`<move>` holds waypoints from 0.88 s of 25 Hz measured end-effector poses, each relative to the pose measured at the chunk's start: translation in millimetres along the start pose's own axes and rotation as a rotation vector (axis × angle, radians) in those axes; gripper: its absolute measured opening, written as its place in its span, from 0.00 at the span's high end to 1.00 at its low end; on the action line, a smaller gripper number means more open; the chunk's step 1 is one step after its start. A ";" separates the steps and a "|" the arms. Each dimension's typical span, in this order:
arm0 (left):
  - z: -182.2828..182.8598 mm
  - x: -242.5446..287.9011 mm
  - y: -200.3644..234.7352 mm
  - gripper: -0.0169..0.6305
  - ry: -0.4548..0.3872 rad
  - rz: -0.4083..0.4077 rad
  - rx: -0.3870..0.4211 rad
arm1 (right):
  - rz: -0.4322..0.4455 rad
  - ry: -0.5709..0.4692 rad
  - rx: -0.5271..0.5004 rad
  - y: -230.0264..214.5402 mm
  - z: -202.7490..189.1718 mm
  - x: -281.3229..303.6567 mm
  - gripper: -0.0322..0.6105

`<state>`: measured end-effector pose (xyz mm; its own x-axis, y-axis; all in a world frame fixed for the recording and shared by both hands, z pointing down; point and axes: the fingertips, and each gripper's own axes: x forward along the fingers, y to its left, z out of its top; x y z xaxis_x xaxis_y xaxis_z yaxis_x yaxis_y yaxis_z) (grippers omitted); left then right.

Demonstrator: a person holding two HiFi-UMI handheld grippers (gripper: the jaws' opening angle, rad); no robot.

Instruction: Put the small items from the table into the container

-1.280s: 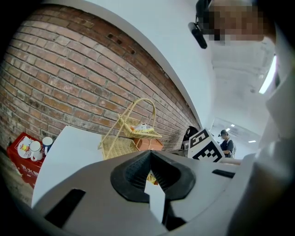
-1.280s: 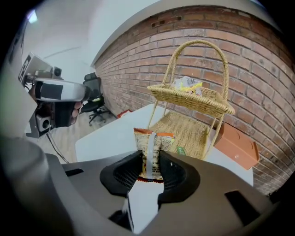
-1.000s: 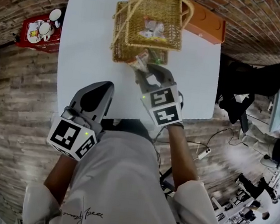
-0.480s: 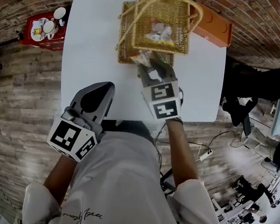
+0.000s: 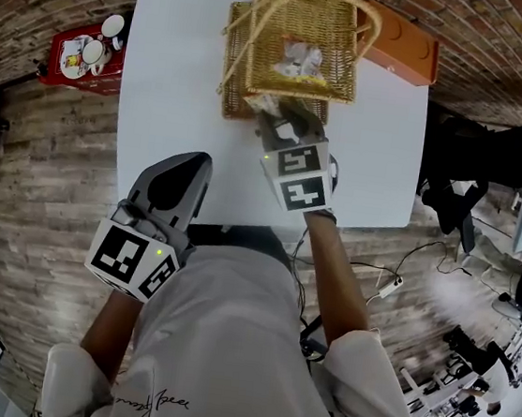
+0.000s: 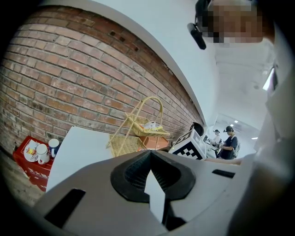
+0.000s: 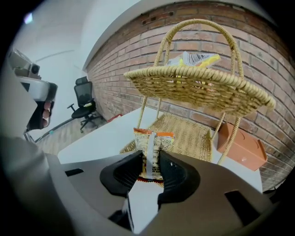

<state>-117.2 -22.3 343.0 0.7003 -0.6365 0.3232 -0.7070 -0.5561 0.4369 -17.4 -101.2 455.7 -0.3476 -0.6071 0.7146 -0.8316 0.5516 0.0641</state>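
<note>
Closer than a second ago, the right tongs (image 7: 150,166), gripping a small orange-and-white packet (image 7: 150,146), are nearing the two-tier wicker basket (image 7: 190,132). The packet is risking a snag on the upper tray (image 7: 198,90). The left tongs (image 6: 151,161) are idling, clenched empty.

we wear a pale grey t-shirt (image 5: 217,339) with short, loose sleeves (image 5: 372,382) and a thin line of dark script (image 5: 151,397) printed on the cloth. our left gripper (image 5: 194,160) and right gripper (image 5: 278,112) have smooth light-grey shells with rounded noses. each carries a cube (image 5: 134,261) of black-and-white square markers at its back, with a small green light (image 5: 159,253) at one corner. the jaws are lined with black ribbed pads (image 6: 133,173), and dark slots cut the shells.
</note>
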 end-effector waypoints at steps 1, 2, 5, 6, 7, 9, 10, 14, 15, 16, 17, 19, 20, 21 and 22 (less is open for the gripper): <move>-0.2 0.3 0.3 0.96 0.003 0.001 0.000 | -0.009 -0.004 0.006 -1.0 0.3 1.9 0.75; -0.6 0.7 0.3 0.96 0.006 0.001 0.000 | -0.019 -0.010 0.013 -2.1 1.0 3.6 0.75; -2.9 2.6 -1.8 0.96 0.015 -0.002 -0.001 | -0.050 -0.045 0.040 -4.8 4.6 7.6 0.75; -3.6 3.1 -2.5 0.96 0.018 -0.004 0.000 | -0.062 -0.058 0.049 -5.7 5.5 8.8 0.75; -4.2 3.6 -3.2 0.96 0.021 -0.006 0.000 | -0.075 -0.071 0.059 -6.7 6.2 10.0 0.75; -5.1 4.2 -4.2 0.96 0.024 -0.009 0.001 | -0.100 -0.095 0.078 -9.1 6.9 12.0 0.75; -5.4 4.4 -4.6 0.96 0.024 -0.010 0.001 | -0.111 -0.105 0.086 -10.2 6.8 12.9 0.75; -6.7 4.2 -4.1 0.96 0.028 -0.009 0.001 | -0.140 -0.133 0.103 -11.7 5.6 18.2 0.75; -6.9 4.1 -3.9 0.96 0.030 -0.008 0.001 | -0.146 -0.141 0.105 -11.7 5.6 19.3 0.75; -7.1 4.0 -3.9 0.96 0.031 -0.008 0.002 | -0.153 -0.148 0.105 -11.8 5.3 20.3 0.75; -7.0 4.0 -4.0 0.96 0.031 -0.008 0.002 | -0.160 -0.151 0.104 -12.0 4.4 21.3 0.75; -6.5 4.1 -4.0 0.96 0.031 -0.008 0.003 | -0.170 -0.148 0.108 -12.3 1.2 24.5 0.75; -6.1 4.2 -3.8 0.96 0.031 -0.007 0.003 | -0.173 -0.146 0.114 -12.7 -0.3 26.5 0.75; -5.6 4.4 -3.5 0.96 0.031 -0.006 0.004 | -0.176 -0.144 0.119 -13.2 -1.6 28.4 0.75; -5.4 4.6 -3.3 0.96 0.031 -0.005 0.004 | -0.181 -0.144 0.125 -13.9 -2.6 30.0 0.75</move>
<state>-111.1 -20.5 347.5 0.7063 -0.6169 0.3473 -0.7041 -0.5613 0.4349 -15.1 -125.6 478.1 -0.2392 -0.7692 0.5926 -0.9297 0.3574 0.0886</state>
